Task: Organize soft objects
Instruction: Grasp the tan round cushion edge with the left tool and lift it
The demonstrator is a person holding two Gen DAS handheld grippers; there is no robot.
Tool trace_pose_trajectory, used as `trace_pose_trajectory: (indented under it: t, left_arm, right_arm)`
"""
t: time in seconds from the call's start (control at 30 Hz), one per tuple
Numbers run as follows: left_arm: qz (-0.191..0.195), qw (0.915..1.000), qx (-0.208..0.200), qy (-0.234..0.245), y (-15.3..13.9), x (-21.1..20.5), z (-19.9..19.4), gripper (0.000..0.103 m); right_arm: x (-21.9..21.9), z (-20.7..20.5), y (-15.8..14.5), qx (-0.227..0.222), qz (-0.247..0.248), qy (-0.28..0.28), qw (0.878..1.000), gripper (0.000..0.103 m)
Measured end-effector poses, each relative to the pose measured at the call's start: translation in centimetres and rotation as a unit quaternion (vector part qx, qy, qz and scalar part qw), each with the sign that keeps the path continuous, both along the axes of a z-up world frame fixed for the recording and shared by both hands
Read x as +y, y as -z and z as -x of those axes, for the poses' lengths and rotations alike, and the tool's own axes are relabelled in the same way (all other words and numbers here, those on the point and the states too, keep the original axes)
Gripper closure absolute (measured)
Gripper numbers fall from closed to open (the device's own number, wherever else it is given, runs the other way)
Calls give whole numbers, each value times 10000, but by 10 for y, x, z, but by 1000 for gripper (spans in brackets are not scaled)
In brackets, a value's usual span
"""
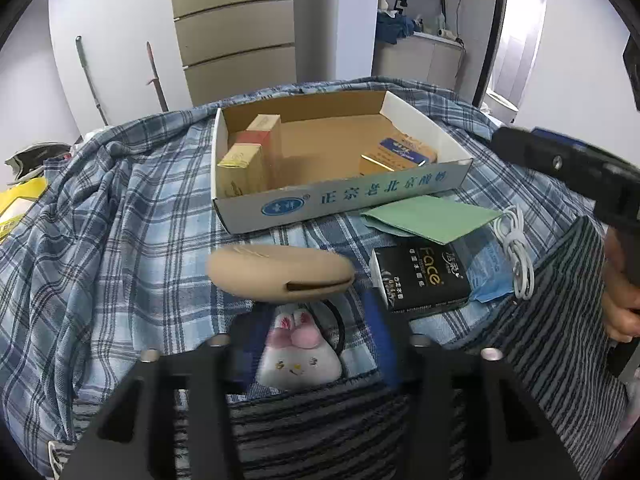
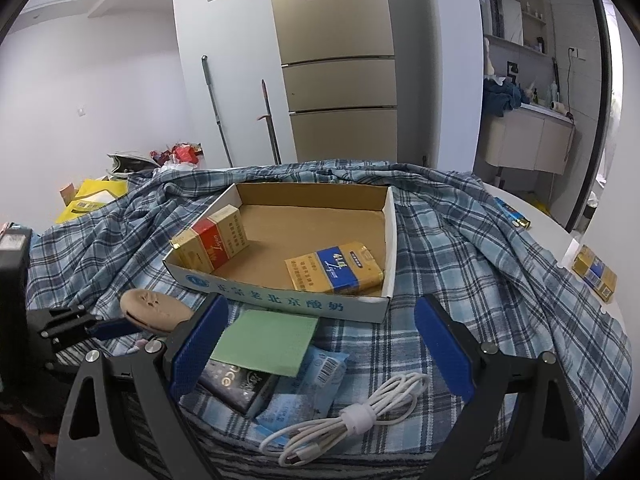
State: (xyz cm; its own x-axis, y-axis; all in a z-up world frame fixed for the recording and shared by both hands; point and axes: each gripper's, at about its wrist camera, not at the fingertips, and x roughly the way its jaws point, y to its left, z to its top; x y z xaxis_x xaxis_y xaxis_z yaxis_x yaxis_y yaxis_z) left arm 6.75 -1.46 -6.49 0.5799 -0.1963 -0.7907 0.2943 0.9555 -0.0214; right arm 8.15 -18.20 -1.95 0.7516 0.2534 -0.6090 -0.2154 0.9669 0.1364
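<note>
The plush bunny (image 1: pixel 298 354) lies at the surface's near edge, between the left tongs (image 1: pixel 308 312), whose pads flank it without visibly pressing. We judge it light and squashy (grip the plump body, not the ears). The right tongs (image 2: pixel 322 306) gape wide, empty.

plush rabbit (image 1: pixel 298 354): lower part hidden by striped cloth (image 1: pixel 560 344), sides screened by blurred blue fingers (image 1: pixel 380 332) | black tissue pack (image 2: pixel 236 386): partly covered by green cloth (image 2: pixel 266 340) | hand (image 1: pixel 620 300): cut off at the left-wrist frame's right edge | whether the fingers touch the rabbit: cannot be told
</note>
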Motion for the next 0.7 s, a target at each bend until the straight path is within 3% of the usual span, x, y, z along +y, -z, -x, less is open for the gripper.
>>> trace_pose_trajectory:
  t: [0.23, 0.43, 0.57, 0.7]
  left_arm:
    - [-232, 9996, 116, -72, 5, 0, -2, 40]
    - [508, 9977, 454, 22, 2, 14, -12, 40]
    - [531, 9975, 451, -103, -4, 16, -17, 40]
    - [516, 9975, 422, -254, -10, 19, -24, 40]
  right_arm:
    - [4, 2, -9, -68, 17, -32, 10000, 9]
    - [-1, 2, -4, -63, -7, 36, 10000, 9]
    - [-14, -2, -1, 112, -567, 28, 9983, 9]
    - [-16, -5, 4, 138, -552, 48, 9984, 9]
